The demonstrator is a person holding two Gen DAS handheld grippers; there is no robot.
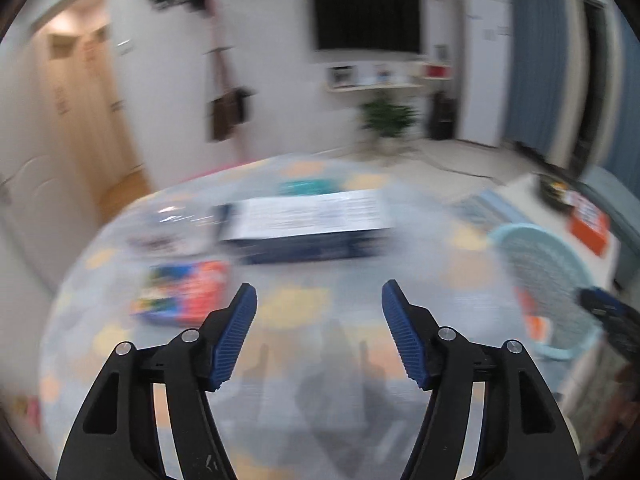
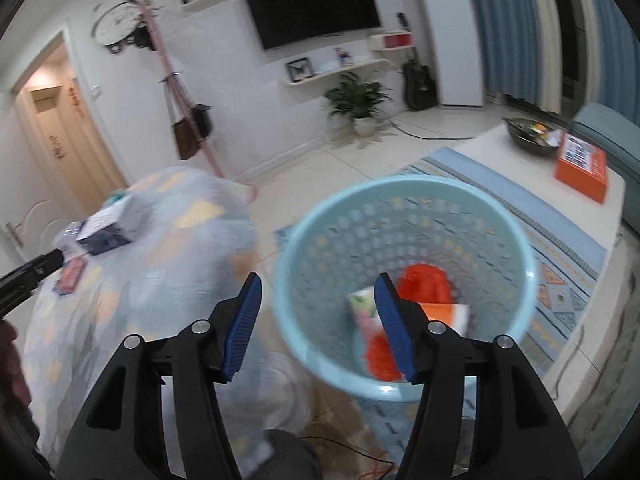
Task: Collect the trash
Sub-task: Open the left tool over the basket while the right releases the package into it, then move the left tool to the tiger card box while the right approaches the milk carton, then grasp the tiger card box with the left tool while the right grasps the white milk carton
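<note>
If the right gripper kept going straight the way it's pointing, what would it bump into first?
Probably the light blue trash basket: the open right gripper points down at its near rim and at the orange wrappers inside. Depth is hard to judge through this lens.

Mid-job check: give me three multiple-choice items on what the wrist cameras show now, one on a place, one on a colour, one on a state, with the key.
1. Where is the light basket standing?
A. on the floor beside the round table
B. on the wall shelf
C. on the white table beside the orange box

2. What colour is the basket?
A. red
B. light blue
C. black

3. How do the right gripper fingers stand?
A. shut on a wrapper
B. shut on the basket rim
C. apart, with nothing between them

Key: 1 A, the right wrist view shows it on the floor next to the covered table. 2 B, its perforated wall is pale blue. 3 C, the blue fingers are spread and hold nothing.
</note>
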